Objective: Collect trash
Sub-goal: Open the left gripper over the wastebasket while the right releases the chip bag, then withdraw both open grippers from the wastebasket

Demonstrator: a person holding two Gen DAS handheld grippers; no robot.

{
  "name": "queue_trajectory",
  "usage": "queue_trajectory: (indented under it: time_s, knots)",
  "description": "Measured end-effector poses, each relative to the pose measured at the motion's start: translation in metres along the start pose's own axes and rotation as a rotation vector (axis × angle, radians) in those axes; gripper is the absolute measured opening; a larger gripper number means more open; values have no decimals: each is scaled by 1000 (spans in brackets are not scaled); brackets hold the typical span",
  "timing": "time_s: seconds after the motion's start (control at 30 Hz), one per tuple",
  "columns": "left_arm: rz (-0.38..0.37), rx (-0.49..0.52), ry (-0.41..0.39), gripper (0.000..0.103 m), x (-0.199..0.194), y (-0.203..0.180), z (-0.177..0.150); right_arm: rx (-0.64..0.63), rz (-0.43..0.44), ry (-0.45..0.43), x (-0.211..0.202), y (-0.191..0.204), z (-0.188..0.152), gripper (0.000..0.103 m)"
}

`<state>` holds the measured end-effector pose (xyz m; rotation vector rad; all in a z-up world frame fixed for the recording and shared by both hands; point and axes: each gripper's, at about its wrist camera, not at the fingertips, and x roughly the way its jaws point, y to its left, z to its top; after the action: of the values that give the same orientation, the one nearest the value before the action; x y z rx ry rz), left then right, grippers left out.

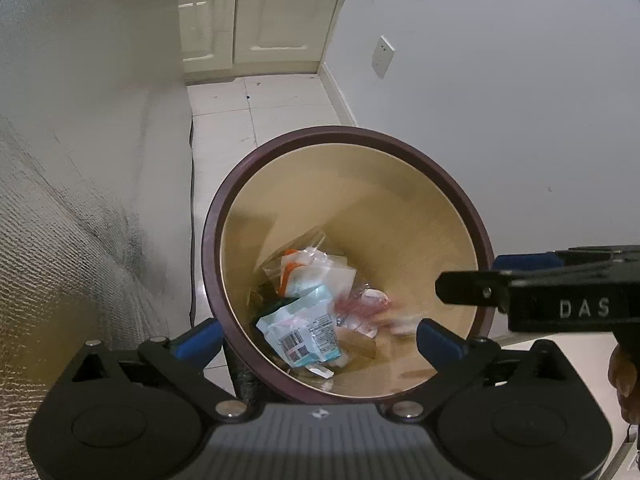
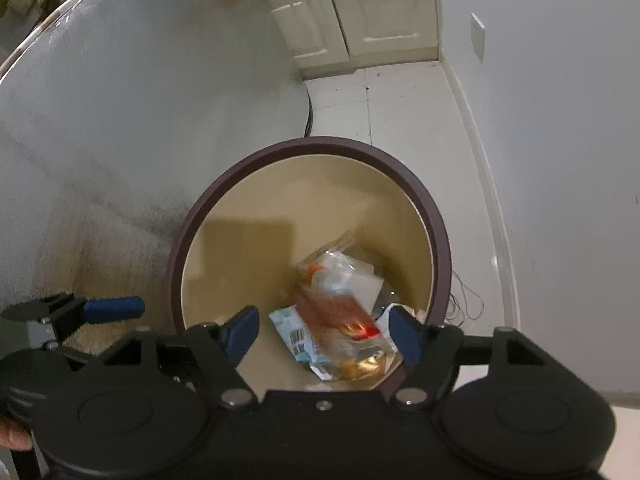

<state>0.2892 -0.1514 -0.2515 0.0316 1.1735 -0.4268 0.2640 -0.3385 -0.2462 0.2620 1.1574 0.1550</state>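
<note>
A round trash bin with a dark brown rim (image 1: 248,168) and tan inside stands on the floor; it also shows in the right wrist view (image 2: 224,176). Several wrappers lie at its bottom, among them a white and teal packet with a barcode (image 1: 302,332) and a clear bag with orange print (image 1: 304,270). A blurred clear wrapper with red and amber contents (image 2: 344,316) is in the air inside the bin, below my right gripper. My left gripper (image 1: 318,338) is open and empty over the bin's near rim. My right gripper (image 2: 324,334) is open above the bin.
A grey textured wall or panel (image 1: 80,160) stands close on the left. White floor tiles (image 1: 240,120) run back to cream cabinets (image 1: 260,20). A white wall with an outlet plate (image 1: 383,56) is on the right. A black cable (image 2: 309,116) runs along the floor.
</note>
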Motion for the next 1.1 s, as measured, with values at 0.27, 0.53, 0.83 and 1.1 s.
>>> queue_trajectory:
  time_s: [0.27, 0.53, 0.83, 1.1]
  knots:
    - [5, 8, 9, 103, -5, 0, -4, -44, -35, -13, -16, 0, -6, 86]
    - [29, -10, 5, 103, -15, 3, -10, -34, -58, -35, -30, -7, -12, 92]
    - [72, -19, -17, 103, -37, 5, -16, -31, -75, -78, -50, -3, -21, 103]
    - [90, -9, -76, 103, -71, -1, -21, -10, -96, -142, -80, 0, -29, 103]
